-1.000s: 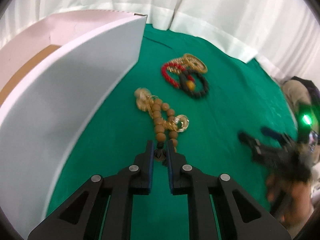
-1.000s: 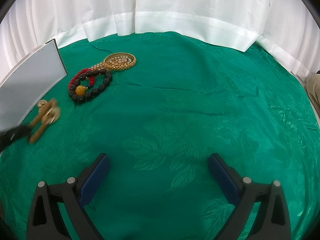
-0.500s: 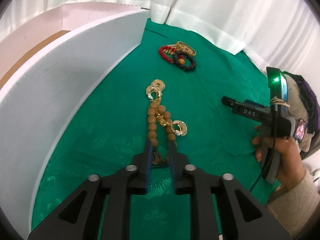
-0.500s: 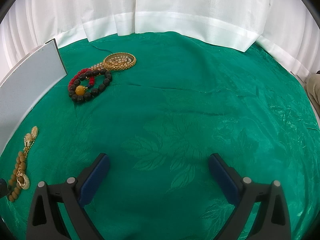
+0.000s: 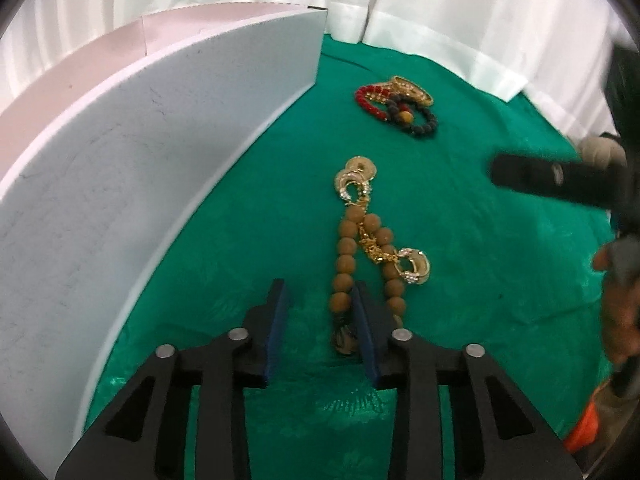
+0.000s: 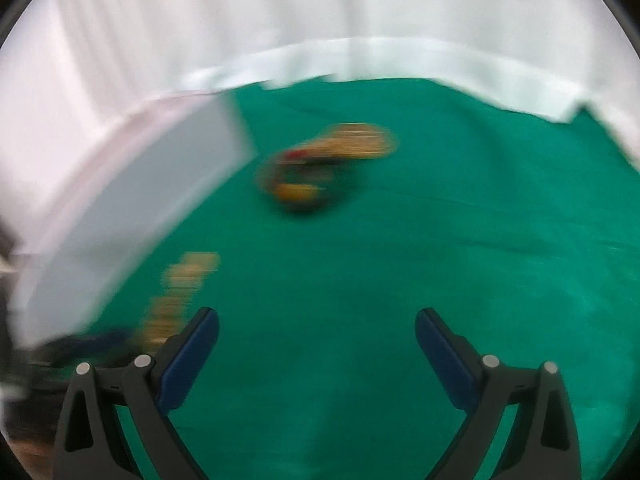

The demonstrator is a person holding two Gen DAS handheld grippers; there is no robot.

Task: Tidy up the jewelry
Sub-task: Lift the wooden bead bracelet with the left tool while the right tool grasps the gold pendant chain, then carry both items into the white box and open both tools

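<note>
The white box (image 5: 132, 184) stands on the green cloth (image 5: 460, 208), and the wooden bead bracelet (image 5: 362, 256) lies loose just beside its wall, its tassel end between the parted jaws of the left gripper (image 5: 320, 326), unpinched. The right gripper (image 6: 316, 354), wide, empty and starting to close, is blurred; a hasty grab could snag the tangled gold earrings (image 5: 414, 266) and drag everything.

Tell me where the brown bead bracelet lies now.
In the left wrist view the brown bead bracelet lies on the green cloth, ahead of the left tongs, right of the white box.
</note>
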